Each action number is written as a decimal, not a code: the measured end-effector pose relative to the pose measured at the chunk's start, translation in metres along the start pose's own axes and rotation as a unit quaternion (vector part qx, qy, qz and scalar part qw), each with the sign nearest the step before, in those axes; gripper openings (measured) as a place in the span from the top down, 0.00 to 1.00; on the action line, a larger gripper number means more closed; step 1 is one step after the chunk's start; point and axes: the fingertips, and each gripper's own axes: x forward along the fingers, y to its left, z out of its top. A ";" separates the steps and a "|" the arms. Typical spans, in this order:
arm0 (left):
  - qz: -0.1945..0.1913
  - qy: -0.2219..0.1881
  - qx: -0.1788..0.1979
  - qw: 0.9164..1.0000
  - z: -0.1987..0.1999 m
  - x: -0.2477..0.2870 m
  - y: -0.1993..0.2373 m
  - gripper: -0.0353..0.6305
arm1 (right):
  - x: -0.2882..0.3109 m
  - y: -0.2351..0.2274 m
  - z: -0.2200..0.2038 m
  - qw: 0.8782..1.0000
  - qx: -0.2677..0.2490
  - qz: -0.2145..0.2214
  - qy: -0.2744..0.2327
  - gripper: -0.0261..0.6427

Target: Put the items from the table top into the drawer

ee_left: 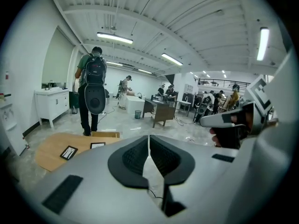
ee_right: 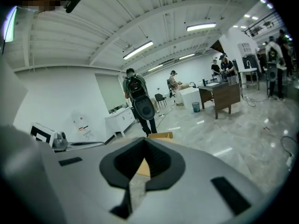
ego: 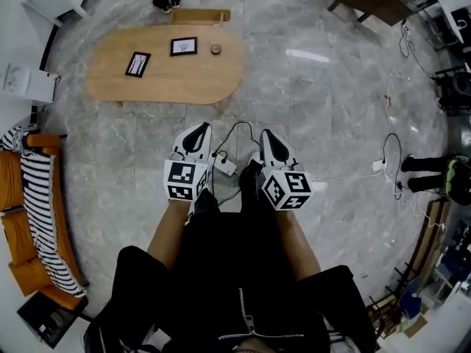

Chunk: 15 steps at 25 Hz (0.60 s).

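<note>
An oval wooden table (ego: 199, 79) stands on the marble floor ahead of me, well beyond both grippers. On it lie a black-framed tablet-like panel (ego: 138, 64), a black picture frame (ego: 184, 46) and a small round object (ego: 215, 49). At the table's far edge a wooden drawer (ego: 200, 15) sticks out. My left gripper (ego: 198, 131) and right gripper (ego: 268, 135) are held side by side over the floor, both shut and empty. The left gripper view shows the shut left gripper (ee_left: 149, 137), the table (ee_left: 49, 148) and both frames. The right gripper (ee_right: 143, 140) points towards the drawer (ee_right: 160, 135).
A person with a backpack (ee_left: 93, 87) stands at the table's far side. A power strip and cables (ego: 226, 165) lie on the floor just ahead of the grippers. An orange sofa with a striped blanket (ego: 33, 197) is at the left. Another person's feet (ego: 427, 173) are at the right.
</note>
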 end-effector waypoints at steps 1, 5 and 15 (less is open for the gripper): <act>0.008 0.001 -0.006 1.000 0.002 0.013 -0.002 0.91 | 0.005 -0.016 0.007 1.000 0.002 0.003 0.002 0.95; 0.048 -0.003 -0.033 0.998 0.020 0.062 -0.013 0.91 | 0.023 -0.068 0.035 0.999 -0.013 0.031 0.016 0.95; 0.083 0.002 -0.046 0.996 0.045 0.144 -0.053 0.91 | 0.029 -0.149 0.068 0.997 -0.023 0.070 0.039 0.95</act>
